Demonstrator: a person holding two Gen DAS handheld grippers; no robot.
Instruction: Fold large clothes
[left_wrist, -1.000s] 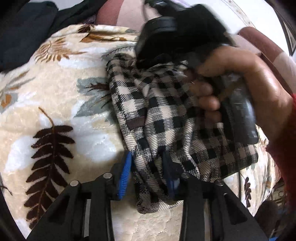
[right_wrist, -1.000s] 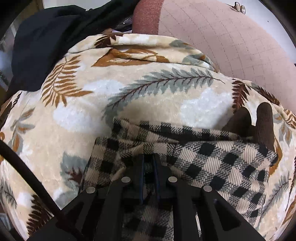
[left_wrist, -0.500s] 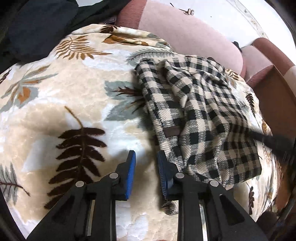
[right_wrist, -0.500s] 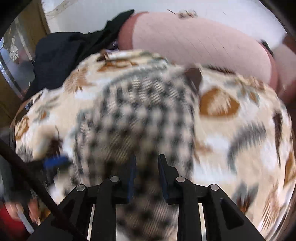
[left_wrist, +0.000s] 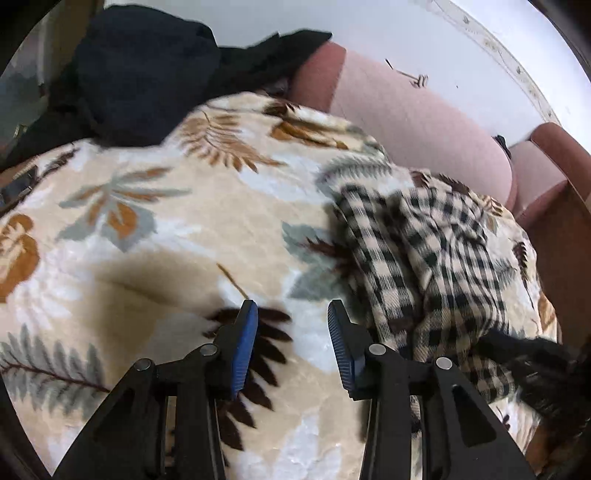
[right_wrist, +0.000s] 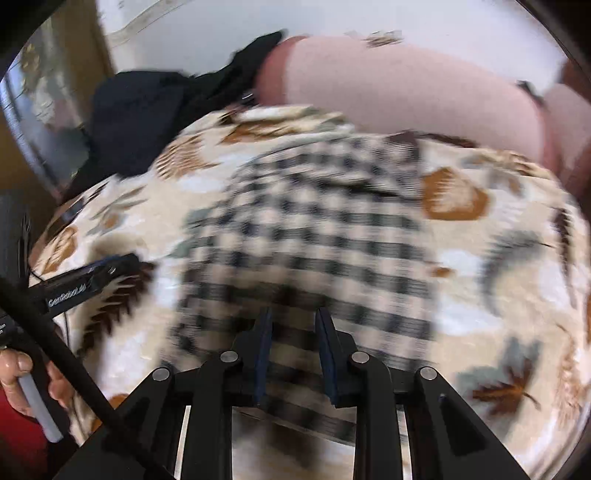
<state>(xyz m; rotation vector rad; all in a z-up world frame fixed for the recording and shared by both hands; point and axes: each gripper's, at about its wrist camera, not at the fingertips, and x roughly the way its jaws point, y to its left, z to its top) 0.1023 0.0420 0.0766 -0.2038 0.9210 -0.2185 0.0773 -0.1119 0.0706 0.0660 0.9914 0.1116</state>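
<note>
Both your grippers are now lifted off the checked garment (left_wrist: 436, 266), which is lying folded on the leaf-print blanket (left_wrist: 192, 229). Your left gripper (left_wrist: 291, 347) is gaping, jaws just widened, empty; right gripper (right_wrist: 293, 354) (blurred) is hanging open over it, showing your hand (right_wrist: 22, 384).

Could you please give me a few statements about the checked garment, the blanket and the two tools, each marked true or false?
1. The checked garment lies bundled on the leaf-print blanket. True.
2. The left tool grips the checked garment. False: its jaws are open over bare blanket, beside the garment.
3. Dark clothing lies beyond the blanket. True.
4. The right tool is clamped shut on the blanket. False: its jaws stand apart above the checked garment.
</note>
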